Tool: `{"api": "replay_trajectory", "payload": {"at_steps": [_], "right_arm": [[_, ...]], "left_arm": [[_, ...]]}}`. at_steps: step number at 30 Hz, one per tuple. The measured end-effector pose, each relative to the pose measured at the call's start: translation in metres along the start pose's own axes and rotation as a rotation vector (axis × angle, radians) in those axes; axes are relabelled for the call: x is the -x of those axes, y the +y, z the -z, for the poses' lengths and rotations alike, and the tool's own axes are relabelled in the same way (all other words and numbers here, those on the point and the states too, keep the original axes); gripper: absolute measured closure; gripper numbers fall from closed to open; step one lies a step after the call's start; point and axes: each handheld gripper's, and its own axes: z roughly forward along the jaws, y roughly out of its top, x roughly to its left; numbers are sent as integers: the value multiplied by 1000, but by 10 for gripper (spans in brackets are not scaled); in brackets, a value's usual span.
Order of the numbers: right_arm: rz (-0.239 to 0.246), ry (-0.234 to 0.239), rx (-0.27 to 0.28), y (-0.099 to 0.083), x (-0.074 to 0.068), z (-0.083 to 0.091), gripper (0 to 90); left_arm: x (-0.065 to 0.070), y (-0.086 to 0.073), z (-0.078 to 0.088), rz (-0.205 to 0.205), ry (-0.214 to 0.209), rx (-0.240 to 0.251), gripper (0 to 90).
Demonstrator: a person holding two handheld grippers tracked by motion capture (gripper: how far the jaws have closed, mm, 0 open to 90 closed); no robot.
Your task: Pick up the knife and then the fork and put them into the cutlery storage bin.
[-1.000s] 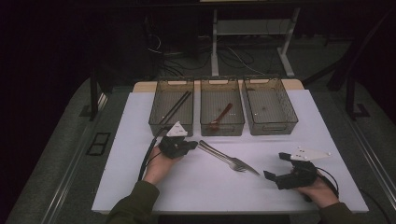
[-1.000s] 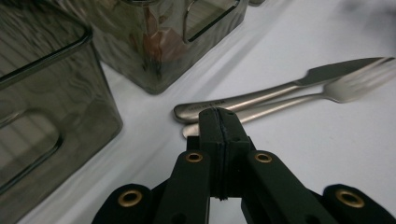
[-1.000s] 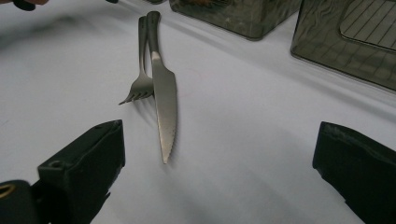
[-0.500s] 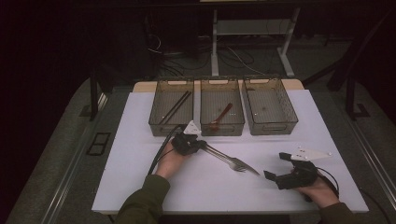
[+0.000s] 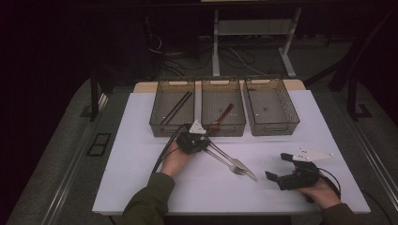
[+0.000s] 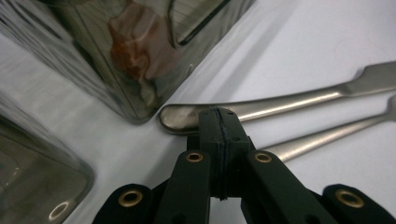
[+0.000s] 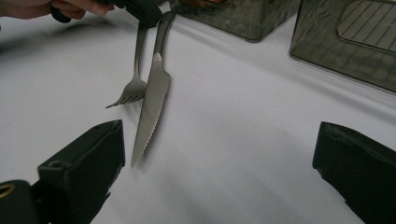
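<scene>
A steel knife (image 5: 246, 171) and a fork (image 5: 225, 161) lie side by side on the white mat (image 5: 141, 178), handles towards the bins. My left gripper (image 5: 202, 142) is at their handle ends. In the left gripper view its jaws (image 6: 219, 116) are pressed shut, tips just over the knife handle (image 6: 280, 105). The fork handle (image 6: 327, 133) runs in under them, and I cannot tell whether it is pinched. My right gripper (image 5: 276, 166) rests open on the mat, its jaws wide apart (image 7: 219, 158), short of the knife (image 7: 152, 100) and the fork (image 7: 133, 86).
Three smoky clear bins stand in a row behind the cutlery. The left bin (image 5: 169, 129) holds dark chopsticks (image 5: 176, 108), the middle bin (image 5: 234, 126) a brown spoon (image 5: 221, 117), and the right bin (image 5: 277, 127) looks bare. The middle bin's corner (image 6: 116, 70) is close to my left gripper.
My left gripper has slid right across the mat to the handle ends of the knife and fork. The right gripper has stayed in place.
</scene>
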Motion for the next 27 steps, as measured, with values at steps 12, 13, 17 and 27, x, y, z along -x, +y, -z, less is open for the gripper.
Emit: {"api": "replay_trajectory", "payload": {"at_steps": [12,13,17,27], "right_arm": [[-3,-1,0,0,0,1,18],[-3,-2,0,0,0,1,18],[-3,-3,2,0,0,1,18],[-4,-4,3,0,0,1,18]], "left_arm": [[9,-6,16,-40,-9,-81,890],[9,-8,18,-35,-16,-82,890],[11,-14,27,-21,-48,-98,890],[22,-28,44,-35,-98,-126,890]]}}
